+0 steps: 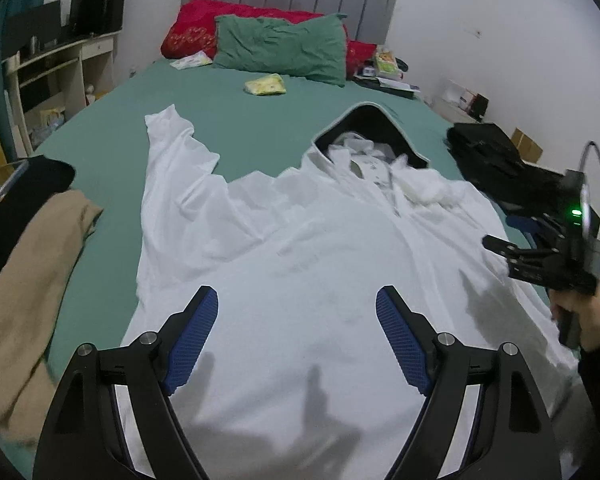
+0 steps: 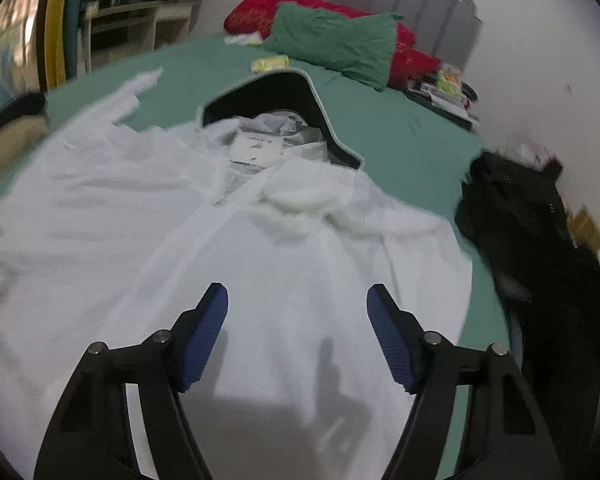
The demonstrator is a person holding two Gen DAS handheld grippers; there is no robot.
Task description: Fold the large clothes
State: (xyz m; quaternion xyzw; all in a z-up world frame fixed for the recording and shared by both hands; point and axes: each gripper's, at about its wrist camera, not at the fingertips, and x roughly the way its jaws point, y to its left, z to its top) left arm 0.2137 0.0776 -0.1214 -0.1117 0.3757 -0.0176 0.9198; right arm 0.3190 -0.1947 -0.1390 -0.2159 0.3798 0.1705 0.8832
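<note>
A large white hooded jacket (image 1: 300, 248) lies spread front-up on the green bed sheet (image 1: 112, 132), its black-lined hood (image 1: 372, 120) toward the pillows and one sleeve (image 1: 172, 160) stretched out at the left. My left gripper (image 1: 297, 300) is open and empty above the jacket's lower body. My right gripper (image 2: 297, 298) is open and empty above the jacket's (image 2: 260, 248) right half; it also shows in the left wrist view (image 1: 540, 256) at the right edge, held by a hand. The hood (image 2: 284, 92) shows in the right wrist view too.
A tan garment (image 1: 24, 292) lies at the left bed edge and a black garment (image 1: 496, 164) at the right edge. A green pillow (image 1: 284, 48), a red pillow (image 1: 196, 28) and small packets (image 1: 266, 85) lie near the headboard. Shelves (image 1: 56, 64) stand at the left wall.
</note>
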